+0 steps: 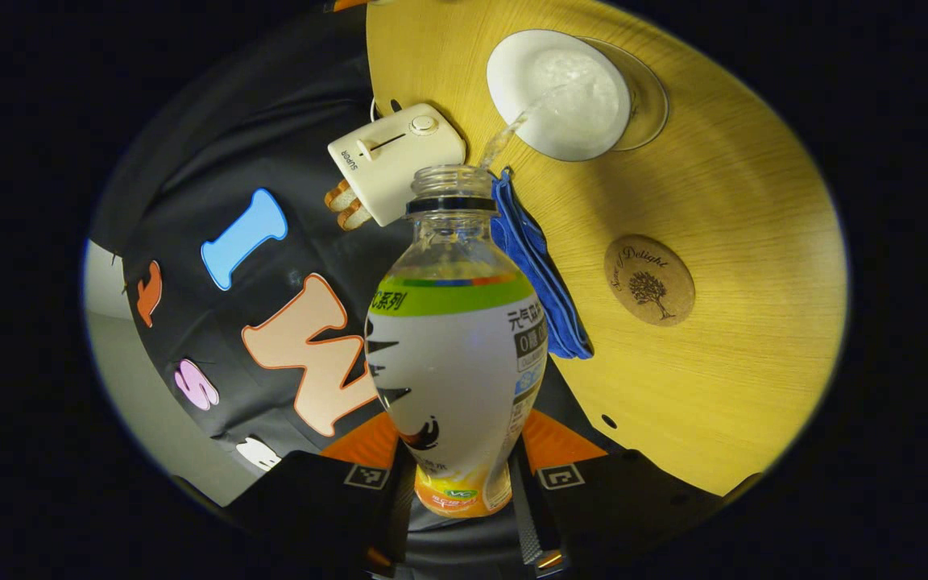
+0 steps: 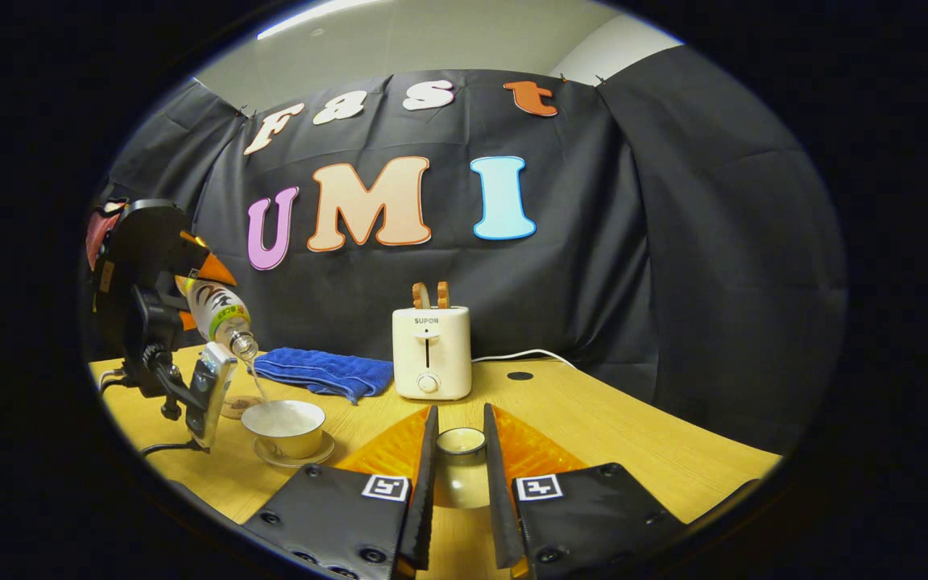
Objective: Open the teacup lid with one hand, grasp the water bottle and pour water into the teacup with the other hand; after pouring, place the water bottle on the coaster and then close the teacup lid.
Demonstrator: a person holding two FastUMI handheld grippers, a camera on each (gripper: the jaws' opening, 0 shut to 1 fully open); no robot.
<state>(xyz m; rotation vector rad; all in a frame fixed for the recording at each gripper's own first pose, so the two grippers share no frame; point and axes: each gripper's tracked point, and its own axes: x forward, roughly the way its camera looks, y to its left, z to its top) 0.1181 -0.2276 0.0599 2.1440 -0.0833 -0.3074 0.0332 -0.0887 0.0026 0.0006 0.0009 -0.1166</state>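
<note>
My left gripper [image 1: 460,491] is shut on the clear labelled water bottle [image 1: 457,346], which has no cap and is tipped toward the teacup. A thin stream of water [image 1: 504,137] runs from its mouth into the white teacup [image 1: 569,93] on its glass saucer. The round cork coaster [image 1: 648,279] lies bare on the table, to the right of the bottle. In the right gripper view, my right gripper [image 2: 461,431] is shut on the teacup lid [image 2: 461,447], held off to the right of the open teacup [image 2: 283,423]. The left gripper [image 2: 150,266] tilts the bottle [image 2: 218,314] above that cup.
A white toaster [image 2: 430,350] with two slices of toast stands at the back of the wooden table [image 2: 633,451]. A folded blue cloth [image 2: 323,370] lies between the toaster and the cup. A cable runs behind the toaster.
</note>
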